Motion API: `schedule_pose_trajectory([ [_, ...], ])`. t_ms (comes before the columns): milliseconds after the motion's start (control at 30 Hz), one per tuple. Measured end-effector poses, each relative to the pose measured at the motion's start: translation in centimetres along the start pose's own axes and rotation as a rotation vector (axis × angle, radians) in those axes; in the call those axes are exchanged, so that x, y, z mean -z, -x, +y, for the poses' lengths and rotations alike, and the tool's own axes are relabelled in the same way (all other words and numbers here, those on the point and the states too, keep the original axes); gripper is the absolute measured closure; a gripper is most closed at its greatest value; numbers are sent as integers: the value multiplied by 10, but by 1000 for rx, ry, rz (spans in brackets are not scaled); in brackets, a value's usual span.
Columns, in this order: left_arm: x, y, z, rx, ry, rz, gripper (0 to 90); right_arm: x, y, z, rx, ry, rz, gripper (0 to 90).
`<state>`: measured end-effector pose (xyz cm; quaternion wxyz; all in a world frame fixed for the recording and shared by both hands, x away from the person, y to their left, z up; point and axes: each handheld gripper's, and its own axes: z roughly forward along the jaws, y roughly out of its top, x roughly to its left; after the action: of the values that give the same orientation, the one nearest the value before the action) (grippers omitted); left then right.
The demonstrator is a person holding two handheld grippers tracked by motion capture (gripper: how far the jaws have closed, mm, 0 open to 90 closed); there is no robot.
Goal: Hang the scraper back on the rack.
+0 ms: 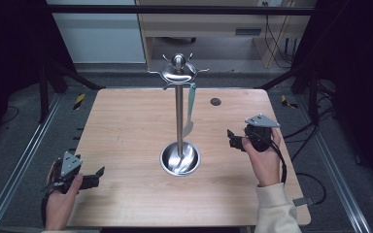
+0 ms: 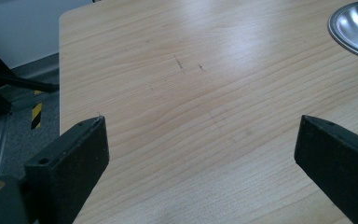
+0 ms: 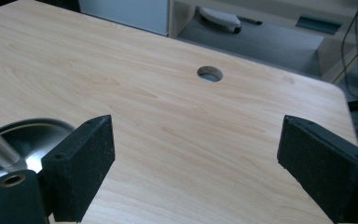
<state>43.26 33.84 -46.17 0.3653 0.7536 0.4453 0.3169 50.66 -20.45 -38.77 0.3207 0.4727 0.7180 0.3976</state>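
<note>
Since both jaws stand wide apart with nothing between them, the right hand-held gripper [image 1: 234, 139] is open and empty, hovering over the light wooden tabletop [image 1: 126, 126] just right of the stand; its own view shows the same gap. Left hand-held gripper [image 1: 98, 173] also open, empty, low near the front-left corner, well apart from everything.

Nearest work thing: pale teal spatula-like utensil [image 1: 191, 108] hanging from one hook of the tall polished steel utensil stand [image 1: 178, 116], blade end down, beside the pole, above the round steel base dish [image 1: 180, 159]. Exact utensil type too small to tell.

Judged step: reach in with the right gripper to take the hanging utensil.

How to do it well:
- Keep jaws fully open on approach, come in from the right side, level with the handle's mid-part.
- Square the jaws to the flat handle, not the pole; pole sits just beside it, easy to clip.
- Close firmly, then lift up to clear the hook before pulling away.
- Stand may tip; left gripper could steady the base.

Round cable hole [image 1: 215, 102] at back right, irrelevant.
</note>
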Motion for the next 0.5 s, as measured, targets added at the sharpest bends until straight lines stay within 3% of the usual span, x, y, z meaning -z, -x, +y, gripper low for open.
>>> schedule_pose_trajectory([
  [500,0,1,1,-5,2,-4,27,-16,-8,-19,16,-94,43,118],
])
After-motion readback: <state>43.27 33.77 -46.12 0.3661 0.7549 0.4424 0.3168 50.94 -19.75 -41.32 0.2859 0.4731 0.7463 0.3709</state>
